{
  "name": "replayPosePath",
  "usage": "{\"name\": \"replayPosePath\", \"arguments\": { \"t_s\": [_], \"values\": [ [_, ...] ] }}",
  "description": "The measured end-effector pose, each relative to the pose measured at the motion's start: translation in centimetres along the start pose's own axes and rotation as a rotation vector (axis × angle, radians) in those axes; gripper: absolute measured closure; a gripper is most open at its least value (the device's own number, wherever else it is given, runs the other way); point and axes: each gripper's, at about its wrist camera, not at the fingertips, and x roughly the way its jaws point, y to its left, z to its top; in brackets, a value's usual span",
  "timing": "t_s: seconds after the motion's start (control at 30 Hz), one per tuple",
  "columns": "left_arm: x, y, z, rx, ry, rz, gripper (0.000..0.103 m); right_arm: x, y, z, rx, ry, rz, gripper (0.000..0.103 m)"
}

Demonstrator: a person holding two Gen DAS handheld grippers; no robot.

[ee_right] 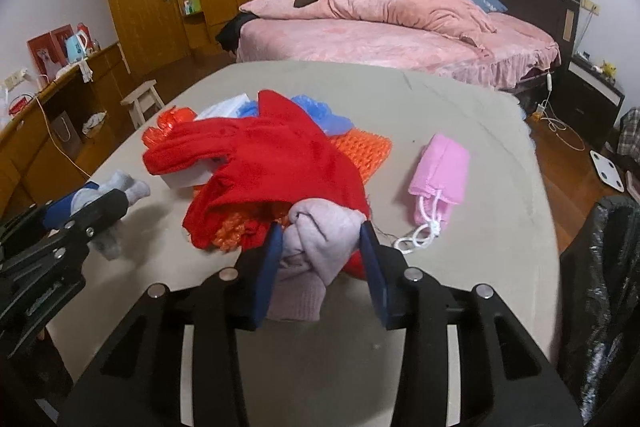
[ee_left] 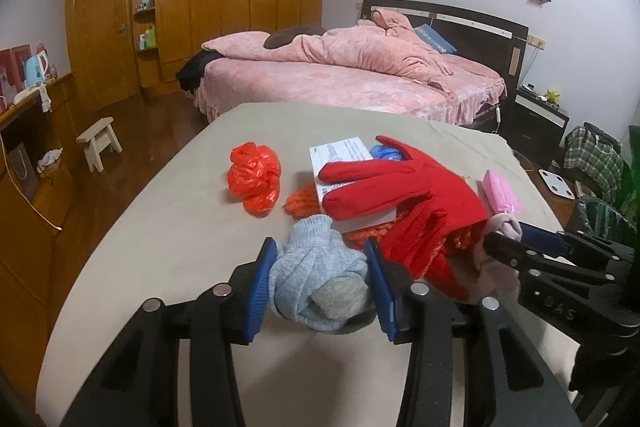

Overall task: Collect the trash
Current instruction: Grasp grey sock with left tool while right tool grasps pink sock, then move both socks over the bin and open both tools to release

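My left gripper (ee_left: 320,249) is shut on a rolled blue-grey sock (ee_left: 316,283) at the near edge of the beige table (ee_left: 160,227). My right gripper (ee_right: 320,227) is shut on a pale pink sock bundle (ee_right: 316,231), its pads against both sides. Just beyond lies a red glove (ee_right: 264,151) over a white box (ee_left: 340,155) and an orange knit piece (ee_right: 364,147). A crumpled orange plastic bag (ee_left: 254,179) sits to the left, a blue plastic bag (ee_right: 324,115) behind the glove, and a pink drawstring pouch (ee_right: 444,167) to the right.
A black trash bag (ee_right: 600,267) hangs open off the table's right side. Beyond the table stands a bed with pink covers (ee_left: 340,75). A small wooden stool (ee_left: 100,143) and a low sideboard (ee_left: 36,131) are at the left, a white scale (ee_right: 608,169) on the floor at the right.
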Motion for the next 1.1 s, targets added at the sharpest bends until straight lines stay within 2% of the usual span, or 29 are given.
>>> {"name": "replayPosePath", "arguments": {
  "t_s": [0.43,0.8,1.1],
  "values": [
    [-2.2,-4.1,1.3,0.05,-0.052,-0.066,0.058,-6.3,-4.2,-0.3,0.048,-0.087,-0.041,0.065],
    [-3.1,-10.4,1.6,0.109,-0.069,-0.174,0.058,-10.9,-9.7,-1.5,0.123,-0.128,-0.122,0.065],
    [-3.5,-16.5,1.9,0.169,-0.073,-0.282,0.058,-13.9,-15.4,-3.7,0.21,-0.15,-0.221,0.065]
  ]
}}
